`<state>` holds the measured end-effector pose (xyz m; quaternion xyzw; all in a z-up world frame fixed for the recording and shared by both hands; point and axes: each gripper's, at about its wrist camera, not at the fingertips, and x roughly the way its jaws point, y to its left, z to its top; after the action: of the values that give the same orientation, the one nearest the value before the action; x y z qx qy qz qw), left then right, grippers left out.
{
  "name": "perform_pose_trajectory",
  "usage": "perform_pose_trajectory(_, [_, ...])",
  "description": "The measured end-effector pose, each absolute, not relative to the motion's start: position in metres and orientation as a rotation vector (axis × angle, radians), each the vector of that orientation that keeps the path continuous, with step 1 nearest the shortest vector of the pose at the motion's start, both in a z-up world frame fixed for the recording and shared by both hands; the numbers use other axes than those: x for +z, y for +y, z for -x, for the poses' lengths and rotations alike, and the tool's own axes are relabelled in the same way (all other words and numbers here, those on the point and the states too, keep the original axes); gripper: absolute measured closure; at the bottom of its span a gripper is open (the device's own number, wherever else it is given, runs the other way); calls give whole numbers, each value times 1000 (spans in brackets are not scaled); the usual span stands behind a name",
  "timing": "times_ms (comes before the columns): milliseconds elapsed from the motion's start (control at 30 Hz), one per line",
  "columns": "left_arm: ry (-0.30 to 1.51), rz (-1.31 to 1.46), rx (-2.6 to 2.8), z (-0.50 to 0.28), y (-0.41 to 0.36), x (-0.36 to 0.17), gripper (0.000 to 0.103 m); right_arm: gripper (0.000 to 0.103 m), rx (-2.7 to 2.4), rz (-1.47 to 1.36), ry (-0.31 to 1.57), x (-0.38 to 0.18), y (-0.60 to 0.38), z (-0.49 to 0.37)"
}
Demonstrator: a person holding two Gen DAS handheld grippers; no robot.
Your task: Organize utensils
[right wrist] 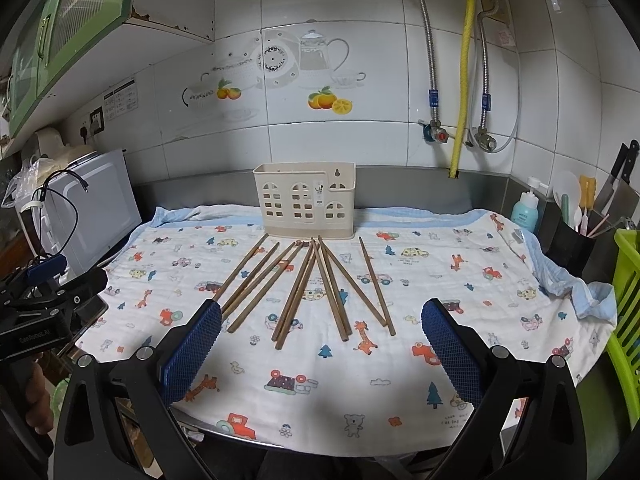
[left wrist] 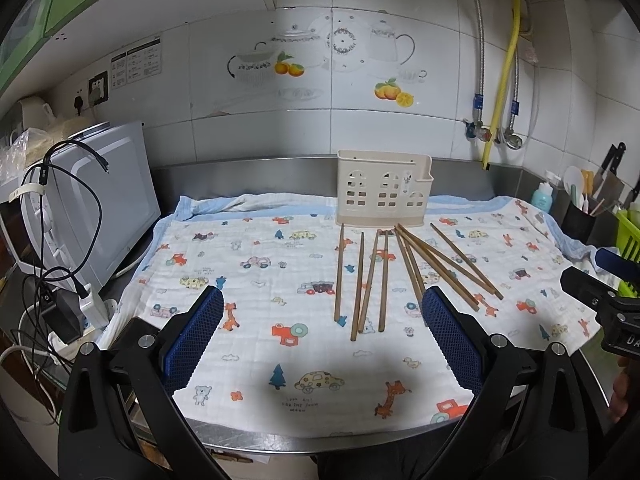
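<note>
Several brown wooden chopsticks [left wrist: 382,276] [right wrist: 304,288] lie loose on a printed cloth [left wrist: 256,280] [right wrist: 440,280], fanned out in front of a cream plastic utensil holder [left wrist: 383,188] [right wrist: 306,206] that stands upright at the back. My left gripper [left wrist: 322,336] is open and empty, held above the cloth's near part, short of the chopsticks. My right gripper [right wrist: 322,340] is open and empty, just short of the chopsticks' near ends. The right gripper also shows at the right edge of the left wrist view [left wrist: 600,292], the left gripper at the left edge of the right wrist view [right wrist: 44,304].
A white microwave [left wrist: 100,208] [right wrist: 92,208] with cables stands left. At the right are a black utensil pot [right wrist: 572,244] with knives, a blue bottle [right wrist: 526,208] and a green basket [right wrist: 628,300]. Pipes and valves [right wrist: 464,132] run down the tiled wall.
</note>
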<state>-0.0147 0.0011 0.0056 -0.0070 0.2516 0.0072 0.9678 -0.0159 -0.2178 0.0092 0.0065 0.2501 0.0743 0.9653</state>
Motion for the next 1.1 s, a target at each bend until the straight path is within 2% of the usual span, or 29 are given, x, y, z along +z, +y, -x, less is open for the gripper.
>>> perform_pose_trajectory(1100, [504,14,11,19,-1,7,5,6,155,-16,507,9,-216,17])
